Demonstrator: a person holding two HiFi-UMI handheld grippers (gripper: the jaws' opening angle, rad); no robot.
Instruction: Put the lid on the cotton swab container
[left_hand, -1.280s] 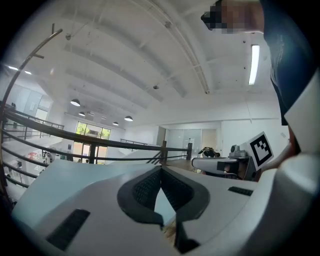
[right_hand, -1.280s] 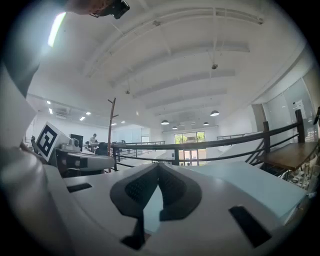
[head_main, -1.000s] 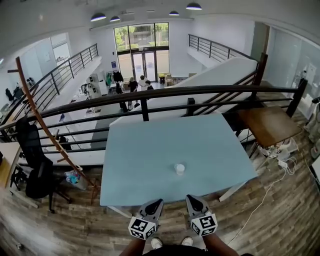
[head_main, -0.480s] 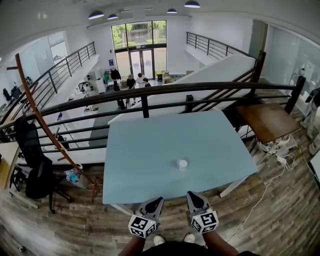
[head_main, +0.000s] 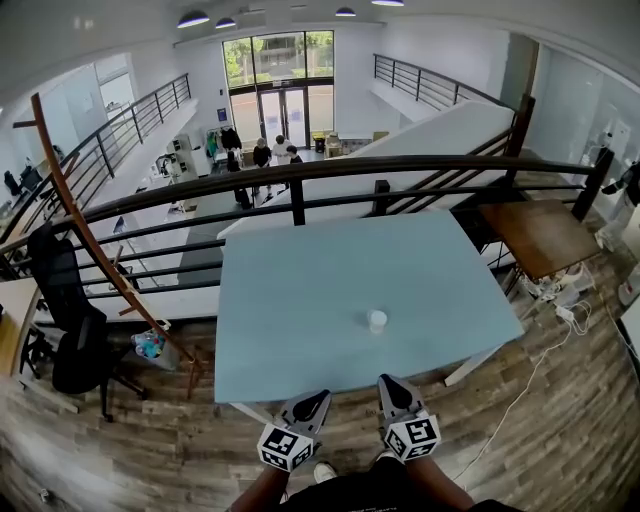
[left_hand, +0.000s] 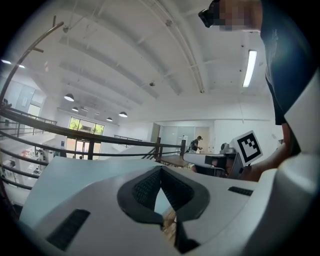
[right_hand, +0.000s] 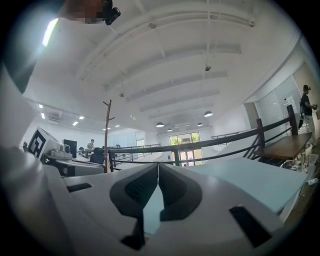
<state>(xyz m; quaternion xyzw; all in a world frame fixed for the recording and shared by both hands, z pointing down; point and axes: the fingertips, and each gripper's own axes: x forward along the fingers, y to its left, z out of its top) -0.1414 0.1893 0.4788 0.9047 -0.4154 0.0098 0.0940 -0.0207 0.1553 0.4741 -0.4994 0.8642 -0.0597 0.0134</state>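
We hold both grippers at the near edge of the table (head_main: 290, 300). The left gripper (head_main: 316, 399) and right gripper (head_main: 388, 383) each have jaws pressed together on nothing. The container (head_main: 377, 320) stands on the table ahead of the right gripper, apart from both; we cannot make out its lid.

Your left gripper (head_main: 318, 398) sits low in head view, near 6 o'clock, tip aimed toward 1 o'clock. Your right gripper (head_main: 388, 381) is just beside it, tip aimed toward 11 o'clock. Tips converge but stay apart. Both held level. Left jaws together at tips, nothing between. Right jaws together too, empty. Left marker cube (head_main: 285, 448) and right marker cube (head_main: 411, 437) at rear ends, toward you. Left forearm (head_main: 262, 487) and right forearm (head_main: 430, 485) enter from bottom edge.
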